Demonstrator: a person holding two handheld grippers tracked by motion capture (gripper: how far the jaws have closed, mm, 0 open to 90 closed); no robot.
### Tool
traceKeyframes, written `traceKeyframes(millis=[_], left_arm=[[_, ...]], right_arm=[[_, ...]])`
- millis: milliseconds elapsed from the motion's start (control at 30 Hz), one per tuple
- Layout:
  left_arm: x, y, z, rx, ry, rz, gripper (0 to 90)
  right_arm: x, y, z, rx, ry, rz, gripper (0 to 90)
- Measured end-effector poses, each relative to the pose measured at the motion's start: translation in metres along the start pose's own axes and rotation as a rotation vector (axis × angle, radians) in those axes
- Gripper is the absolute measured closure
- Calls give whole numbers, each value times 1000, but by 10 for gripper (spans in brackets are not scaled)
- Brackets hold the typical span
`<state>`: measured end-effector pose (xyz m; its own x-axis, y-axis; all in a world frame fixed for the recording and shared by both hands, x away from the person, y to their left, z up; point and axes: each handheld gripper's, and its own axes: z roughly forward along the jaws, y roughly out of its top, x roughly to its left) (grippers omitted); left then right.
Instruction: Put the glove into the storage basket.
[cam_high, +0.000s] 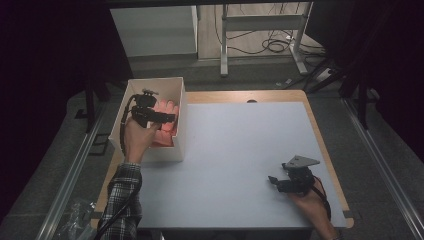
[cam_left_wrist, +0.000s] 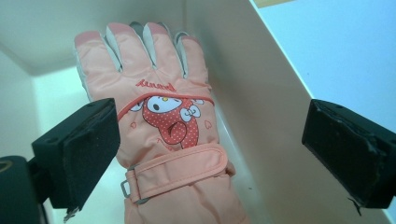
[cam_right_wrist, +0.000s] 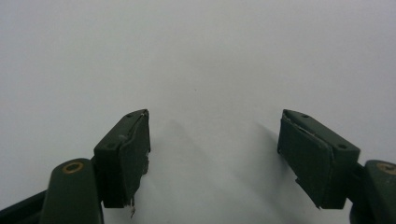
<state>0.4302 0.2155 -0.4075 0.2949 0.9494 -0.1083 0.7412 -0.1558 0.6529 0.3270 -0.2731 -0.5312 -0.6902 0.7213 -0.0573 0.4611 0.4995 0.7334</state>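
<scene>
So my left gripper (cam_high: 167, 118) is hanging right over the pink glove (cam_left_wrist: 163, 135) inside the white box (cam_high: 181, 125), jaws spread wide with nothing between them; the glove lies flat with its long axis running dead ahead of me, fingertips toward the far corner and the strap cuff closest. The left is clearly the nearer one, since the right gripper (cam_high: 274, 181) sits wide open and empty well apart over the bare table (cam_high: 240, 150). Main obstacle I'd guess is the box wall just beside the glove, which one jaw seems to hang across.

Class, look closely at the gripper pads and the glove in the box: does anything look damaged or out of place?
The right gripper pads look frayed at their edges. The pink glove lies flat in the white box, nothing askew.
</scene>
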Motion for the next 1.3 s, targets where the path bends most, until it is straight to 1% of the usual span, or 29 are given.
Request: traceKeyframes(millis=[67, 133, 200, 267, 333, 367, 400, 433, 467, 567, 667, 733, 900, 1133, 1300], left_arm=[[0, -1, -2, -5, 10, 13, 52], [1, -1, -3, 1, 4, 12, 54], [3, -2, -3, 9, 12, 16, 54], [5, -4, -4, 10, 7, 10, 54], [4, -6, -6, -11, -10, 8, 58], [2, -7, -9, -16, -22, 21, 59], [1, -8, -10, -19, -25, 31, 59], [-3, -9, -13, -27, -26, 46, 59], [-5, -10, -15, -36, -33, 50, 59], [-13, -14, -23, -68, -66, 68, 59], [-22, -18, -30, -81, -84, 105, 58], [-27, -22, -34, -89, -100, 115, 55], [-40, -32, -39, -101, -141, 154, 53], [-55, -45, -43, -106, -160, 210, 44], [-70, -57, -47, -119, -191, 251, 42]], right_arm=[[0, 0, 0, 0, 0, 0, 258], [0, 0, 0, 0, 0, 1, 257], [0, 0, 0, 0, 0, 1, 257], [0, 0, 0, 0, 0, 1, 257], [0, 0, 0, 0, 0, 1, 257], [0, 0, 0, 0, -1, 1, 257], [0, 0, 0, 0, 0, 1, 256], [0, 0, 0, 0, -1, 1, 256], [0, 0, 0, 0, -1, 1, 256], [0, 0, 0, 0, -2, 1, 255], [0, 0, 0, 0, -2, 1, 254], [0, 0, 0, 1, -3, 1, 253], [0, 0, 0, 4, -4, 0, 251], [0, 0, 0, 4, -4, 2, 250], [0, 0, 0, 4, -4, 4, 249]])
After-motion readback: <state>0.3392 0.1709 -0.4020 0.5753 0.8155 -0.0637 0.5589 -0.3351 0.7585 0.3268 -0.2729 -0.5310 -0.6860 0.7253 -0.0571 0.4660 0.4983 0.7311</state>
